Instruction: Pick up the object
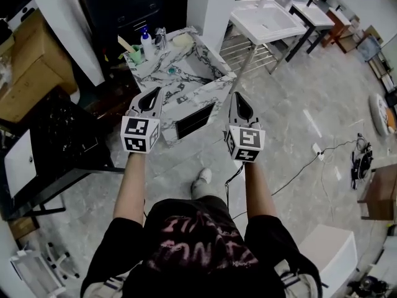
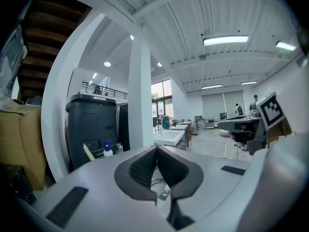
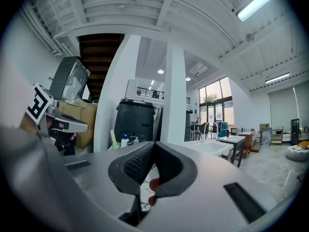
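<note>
Head view: the person's dark shirt with pink print is closest in, across the bottom edge. Bare forearms reach forward from it. The left hand-held gripper and right hand-held gripper are side by side and apart, tips pointing at a marble-patterned bench. Both hover at its near edge. A white bottle with a blue top stands at the bench's far-left corner, with a green cup just beside it. Which of these is the object to pick up can't be told; both stand well apart from the grippers. A white sink stand is beyond the bench to the right, and a cardboard box is at far left. One shoe is on the grey floor.

Left gripper view: the left hand-held gripper has its jaws pressed together at the tips, with nothing between. The bottle is small at left, in front of a dark bin. A white pillar rises behind.

Right gripper view: the right hand-held gripper has its jaws pressed together too, pinching nothing. A reddish blob shows through the gap under the pads; can't tell what it is. The bottle, bin and pillar are behind, and the box is at left.
</note>
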Action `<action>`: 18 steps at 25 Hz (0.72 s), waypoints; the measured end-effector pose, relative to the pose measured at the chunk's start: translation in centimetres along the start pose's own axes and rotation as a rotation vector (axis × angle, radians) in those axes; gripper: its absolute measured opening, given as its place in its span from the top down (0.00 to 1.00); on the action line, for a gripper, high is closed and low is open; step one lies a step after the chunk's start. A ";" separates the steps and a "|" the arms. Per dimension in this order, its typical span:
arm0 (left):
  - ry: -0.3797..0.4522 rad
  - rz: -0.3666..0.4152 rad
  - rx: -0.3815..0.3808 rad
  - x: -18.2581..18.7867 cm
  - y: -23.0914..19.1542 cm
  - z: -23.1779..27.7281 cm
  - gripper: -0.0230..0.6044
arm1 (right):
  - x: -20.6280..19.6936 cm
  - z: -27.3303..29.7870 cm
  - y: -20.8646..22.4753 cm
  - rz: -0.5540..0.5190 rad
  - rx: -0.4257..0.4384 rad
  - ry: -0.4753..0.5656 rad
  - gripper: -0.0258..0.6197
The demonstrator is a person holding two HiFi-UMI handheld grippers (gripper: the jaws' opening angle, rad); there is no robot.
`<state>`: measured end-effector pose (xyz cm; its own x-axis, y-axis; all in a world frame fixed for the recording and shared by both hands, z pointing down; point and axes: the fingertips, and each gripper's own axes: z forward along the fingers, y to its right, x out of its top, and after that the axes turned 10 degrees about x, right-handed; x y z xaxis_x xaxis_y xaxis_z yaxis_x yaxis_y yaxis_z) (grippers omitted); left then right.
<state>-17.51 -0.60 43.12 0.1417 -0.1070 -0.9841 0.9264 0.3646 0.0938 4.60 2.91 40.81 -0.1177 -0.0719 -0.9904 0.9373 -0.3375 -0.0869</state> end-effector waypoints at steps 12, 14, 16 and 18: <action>-0.043 0.002 0.073 1.9 3.0 11.3 0.94 | -0.3 8.5 10.7 0.007 0.089 -0.007 0.94; -0.052 0.004 0.078 2.0 3.3 12.1 0.94 | -0.4 9.1 11.6 0.013 0.095 -0.005 0.94; -0.055 0.010 0.084 2.2 3.5 12.7 0.94 | -0.4 9.6 12.3 0.018 0.100 -0.002 0.94; -0.053 0.012 0.090 2.7 3.5 13.4 0.94 | -0.3 10.1 12.8 0.021 0.106 0.001 0.94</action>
<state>-9.24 -12.02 42.86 0.1694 -0.1530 -0.9736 0.9518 0.2817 0.1213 13.30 -10.88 41.05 -0.0979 -0.0796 -0.9920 0.8998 -0.4330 -0.0540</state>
